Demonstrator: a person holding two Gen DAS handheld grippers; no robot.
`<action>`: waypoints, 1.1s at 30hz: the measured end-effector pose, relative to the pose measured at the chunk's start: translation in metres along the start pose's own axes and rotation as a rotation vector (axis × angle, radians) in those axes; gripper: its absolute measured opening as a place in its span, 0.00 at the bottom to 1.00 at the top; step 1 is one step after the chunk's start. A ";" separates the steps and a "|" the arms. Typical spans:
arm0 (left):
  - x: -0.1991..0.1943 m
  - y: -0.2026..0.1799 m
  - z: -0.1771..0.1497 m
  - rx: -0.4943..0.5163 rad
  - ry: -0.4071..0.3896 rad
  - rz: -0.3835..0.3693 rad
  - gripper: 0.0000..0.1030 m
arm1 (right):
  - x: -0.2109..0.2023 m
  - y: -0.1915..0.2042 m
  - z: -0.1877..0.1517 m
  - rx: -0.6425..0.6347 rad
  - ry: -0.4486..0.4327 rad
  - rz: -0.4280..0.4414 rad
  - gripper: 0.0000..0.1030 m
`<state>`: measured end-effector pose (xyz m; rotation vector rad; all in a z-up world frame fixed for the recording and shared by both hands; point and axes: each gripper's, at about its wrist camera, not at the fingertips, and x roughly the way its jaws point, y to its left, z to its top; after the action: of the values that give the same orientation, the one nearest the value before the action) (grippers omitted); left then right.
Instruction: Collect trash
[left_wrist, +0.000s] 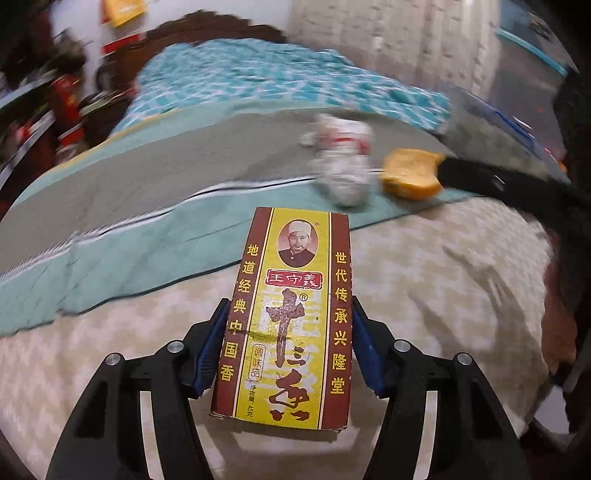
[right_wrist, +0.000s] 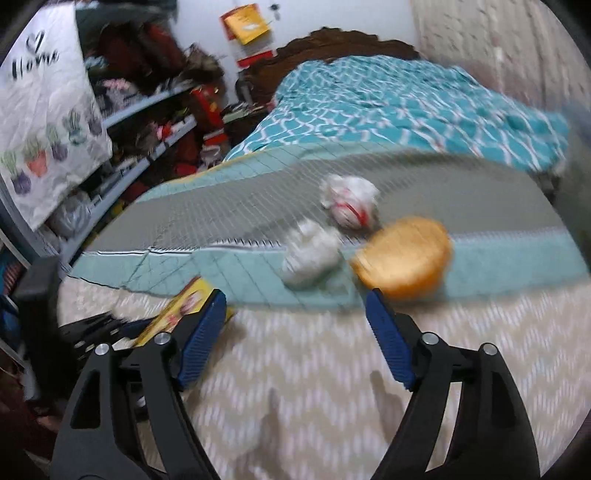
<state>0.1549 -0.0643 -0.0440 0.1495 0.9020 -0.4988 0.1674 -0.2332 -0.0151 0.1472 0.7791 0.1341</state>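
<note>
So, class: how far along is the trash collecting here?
Nothing shows as binned yet. In hand: the left hand-held gripper is shut on the spice box. Left on the bed: two crumpled wrappers and the orange peel; the right hand-held gripper is open.

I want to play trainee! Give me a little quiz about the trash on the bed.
1. True or false: the left tool grips the yellow spice box.
2. What does the right tool hold? A) orange peel B) paper ball C) nothing
3. Fill in: the orange peel lies beside two crumpled ___ balls.

Key: 1 true; 2 C; 3 paper.
</note>
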 end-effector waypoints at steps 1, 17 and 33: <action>0.000 0.009 -0.003 -0.021 0.006 0.018 0.57 | 0.017 0.004 0.007 -0.022 0.028 -0.018 0.76; -0.010 0.022 -0.022 -0.035 -0.009 0.036 0.57 | -0.003 0.038 -0.066 -0.208 0.136 -0.013 0.45; -0.003 -0.069 -0.034 0.137 0.037 -0.074 0.74 | -0.079 0.003 -0.149 -0.038 0.065 -0.133 0.82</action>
<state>0.0967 -0.1127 -0.0574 0.2515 0.9118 -0.6285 0.0058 -0.2316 -0.0649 0.0552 0.8479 0.0274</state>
